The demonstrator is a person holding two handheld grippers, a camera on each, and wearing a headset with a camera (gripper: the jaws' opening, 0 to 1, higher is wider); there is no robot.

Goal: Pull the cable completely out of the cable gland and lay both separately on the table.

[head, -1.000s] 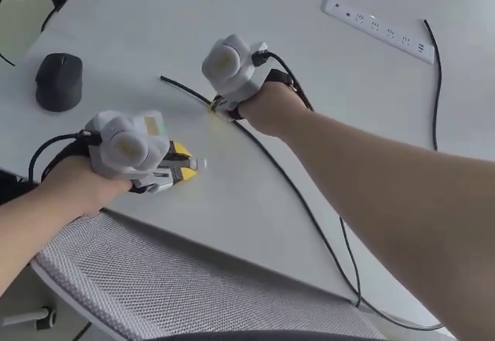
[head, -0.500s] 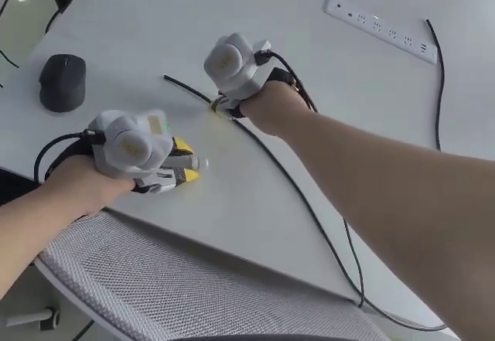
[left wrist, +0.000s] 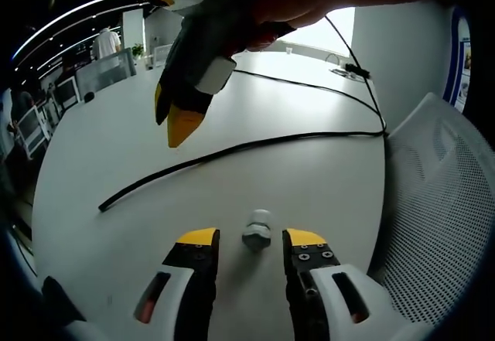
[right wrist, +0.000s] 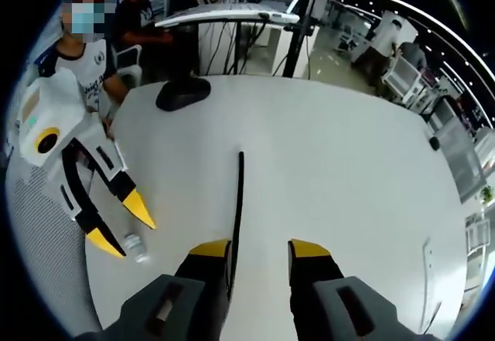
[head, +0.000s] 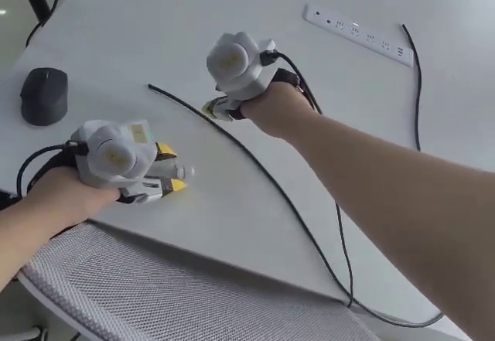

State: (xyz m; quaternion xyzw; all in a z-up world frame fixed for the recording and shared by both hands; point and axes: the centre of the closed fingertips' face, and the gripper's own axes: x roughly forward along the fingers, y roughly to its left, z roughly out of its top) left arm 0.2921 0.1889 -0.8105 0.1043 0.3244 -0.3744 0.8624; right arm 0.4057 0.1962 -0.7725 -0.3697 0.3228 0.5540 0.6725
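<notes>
A thin black cable (head: 263, 175) lies across the white table (head: 232, 16), its free end pointing far left. My right gripper (head: 213, 110) hovers over it near that end, open; in the right gripper view the cable (right wrist: 238, 194) runs along the inner side of the left jaw of my right gripper (right wrist: 259, 247). The small grey cable gland (head: 184, 172) rests apart from the cable near the table's front edge. My left gripper (head: 172, 168) is open around it; in the left gripper view the gland (left wrist: 257, 229) sits between the jaws with gaps on both sides.
A black mouse (head: 44, 96) sits at far left. A white power strip (head: 357, 35) with a black cord (head: 418, 86) lies at the back right. A grey mesh chair (head: 155, 287) is below the table's front edge. People sit beyond the table (right wrist: 100, 55).
The whole view has shifted a little. My left gripper has drawn slightly back toward the table edge. The right gripper's tips sit a touch to the left of the cable now.
</notes>
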